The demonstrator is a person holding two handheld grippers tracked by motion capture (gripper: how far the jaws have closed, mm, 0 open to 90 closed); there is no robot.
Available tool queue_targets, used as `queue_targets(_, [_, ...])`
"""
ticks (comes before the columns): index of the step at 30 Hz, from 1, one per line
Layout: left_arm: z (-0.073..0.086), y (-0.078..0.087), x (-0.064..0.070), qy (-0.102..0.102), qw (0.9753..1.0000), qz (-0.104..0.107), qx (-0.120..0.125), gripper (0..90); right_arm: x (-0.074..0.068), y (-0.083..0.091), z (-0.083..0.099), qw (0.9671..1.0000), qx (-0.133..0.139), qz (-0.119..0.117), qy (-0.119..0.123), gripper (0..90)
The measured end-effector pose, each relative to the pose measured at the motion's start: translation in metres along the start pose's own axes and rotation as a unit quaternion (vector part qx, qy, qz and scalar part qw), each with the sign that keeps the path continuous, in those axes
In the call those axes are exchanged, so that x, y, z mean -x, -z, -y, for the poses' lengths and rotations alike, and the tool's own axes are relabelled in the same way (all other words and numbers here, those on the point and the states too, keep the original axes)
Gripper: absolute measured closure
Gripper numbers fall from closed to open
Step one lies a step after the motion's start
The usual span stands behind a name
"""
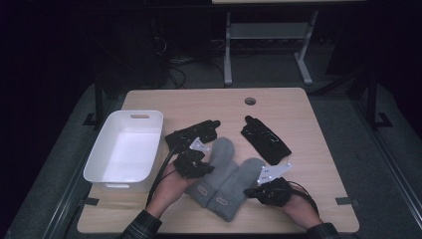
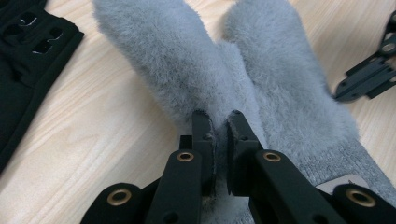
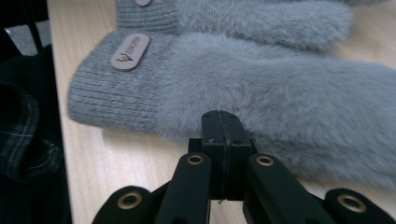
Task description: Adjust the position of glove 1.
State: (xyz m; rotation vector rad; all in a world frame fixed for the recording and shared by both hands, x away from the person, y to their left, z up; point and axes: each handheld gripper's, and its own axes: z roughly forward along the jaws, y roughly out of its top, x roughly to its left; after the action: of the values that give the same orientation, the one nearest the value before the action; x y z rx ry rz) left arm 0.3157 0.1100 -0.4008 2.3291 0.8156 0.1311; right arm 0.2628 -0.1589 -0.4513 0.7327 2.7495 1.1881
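Two grey mittens (image 1: pixel 226 179) lie side by side at the near middle of the table (image 1: pixel 318 149), cuffs toward the near edge, tips pointing far. The right gripper (image 1: pixel 256 191), held in the person's right hand (image 1: pixel 298 209), sits at the right mitten's (image 3: pixel 261 88) near right edge; its fingers (image 3: pixel 210 135) are pressed together, and whether fluff is caught between them cannot be told. A leather tag (image 3: pixel 130 50) marks that mitten's ribbed cuff. The left gripper (image 1: pixel 196 162), in the left hand (image 1: pixel 169 191), rests on the left mitten (image 2: pixel 173 60); its fingers (image 2: pixel 203 133) stand a narrow slit apart with grey fluff pinched between. Farther off, one black glove (image 1: pixel 191 133) lies just beyond the left gripper and another black glove (image 1: pixel 264 139) to the right. A white bin (image 1: pixel 102 164) stands at the left edge.
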Motion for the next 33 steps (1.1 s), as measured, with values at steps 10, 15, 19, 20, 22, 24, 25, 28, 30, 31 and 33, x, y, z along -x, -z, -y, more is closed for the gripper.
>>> queue_targets(10, [-0.007, -0.002, 0.010, -0.006, 0.9998, 0.018, 0.006, 82.5, 0.004, -0.012, -0.002, 0.9998, -0.015, 0.013, -0.004, 90.0])
queue_targets(15, [-0.014, -0.005, 0.021, -0.022, 0.9992, 0.032, 0.007, 81.8, 0.005, -0.017, -0.006, 0.9997, -0.017, 0.016, 0.001, 90.0])
queue_targets(19, [-0.019, -0.008, 0.031, -0.034, 0.9981, 0.049, 0.013, 79.0, 0.007, -0.017, -0.006, 0.9996, -0.017, 0.021, 0.001, 90.0])
queue_targets(20, [-0.020, -0.009, 0.033, -0.032, 0.9978, 0.055, 0.017, 79.0, 0.007, -0.017, -0.006, 0.9996, -0.017, 0.021, 0.001, 90.0])
queue_targets(22, [-0.022, -0.012, 0.036, -0.037, 0.9968, 0.068, 0.019, 77.1, 0.008, -0.016, -0.005, 0.9996, -0.018, 0.024, 0.000, 90.0])
queue_targets(24, [-0.023, -0.015, 0.041, -0.036, 0.9957, 0.083, 0.023, 75.4, 0.009, -0.015, -0.004, 0.9995, -0.017, 0.027, 0.001, 90.0])
queue_targets(25, [-0.024, -0.016, 0.042, -0.039, 0.9950, 0.089, 0.025, 74.0, 0.010, -0.014, -0.003, 0.9995, -0.016, 0.028, 0.000, 90.0])
queue_targets(28, [-0.027, -0.020, 0.048, -0.042, 0.9929, 0.107, 0.033, 72.5, 0.011, -0.013, -0.003, 0.9994, -0.017, 0.030, -0.003, 90.0])
queue_targets(30, [-0.028, -0.019, 0.051, -0.047, 0.9923, 0.109, 0.037, 71.6, 0.012, -0.011, -0.001, 0.9993, -0.016, 0.033, -0.003, 90.0])
queue_targets(31, [-0.029, -0.017, 0.051, -0.051, 0.9917, 0.111, 0.042, 70.6, 0.012, -0.009, -0.001, 0.9993, -0.016, 0.034, -0.006, 90.0])
queue_targets(33, [-0.030, -0.012, 0.051, -0.051, 0.9910, 0.111, 0.055, 70.0, 0.014, -0.006, 0.002, 0.9991, -0.015, 0.039, -0.009, 90.0])
